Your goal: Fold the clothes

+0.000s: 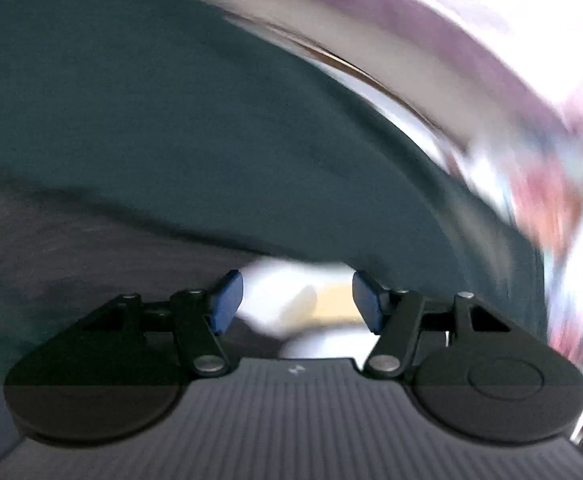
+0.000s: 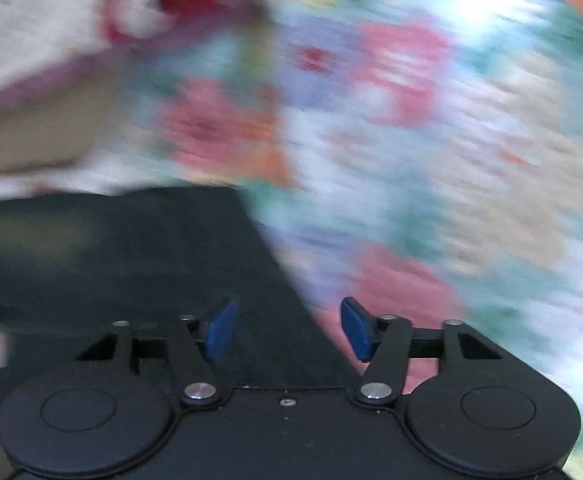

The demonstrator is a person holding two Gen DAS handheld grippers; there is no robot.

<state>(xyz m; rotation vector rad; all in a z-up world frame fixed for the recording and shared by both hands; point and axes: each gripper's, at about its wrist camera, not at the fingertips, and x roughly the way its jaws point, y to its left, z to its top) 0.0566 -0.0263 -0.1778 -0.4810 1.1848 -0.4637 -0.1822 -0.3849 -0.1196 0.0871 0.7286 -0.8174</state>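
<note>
Hovering low, left gripper (image 1: 297, 302) and right gripper (image 2: 285, 330) both gape, grasping nothing. Dark garment (image 1: 171, 120) lies on floral sheet (image 2: 431, 160), its edge just under right gripper. Both views blurred; fold state unclear. Risk: pinching sheet along with cloth.

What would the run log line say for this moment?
left gripper: open, empty | right gripper: open, empty | dark garment: on floral sheet | views: blurred

No legible text, labels or numbers.
</note>
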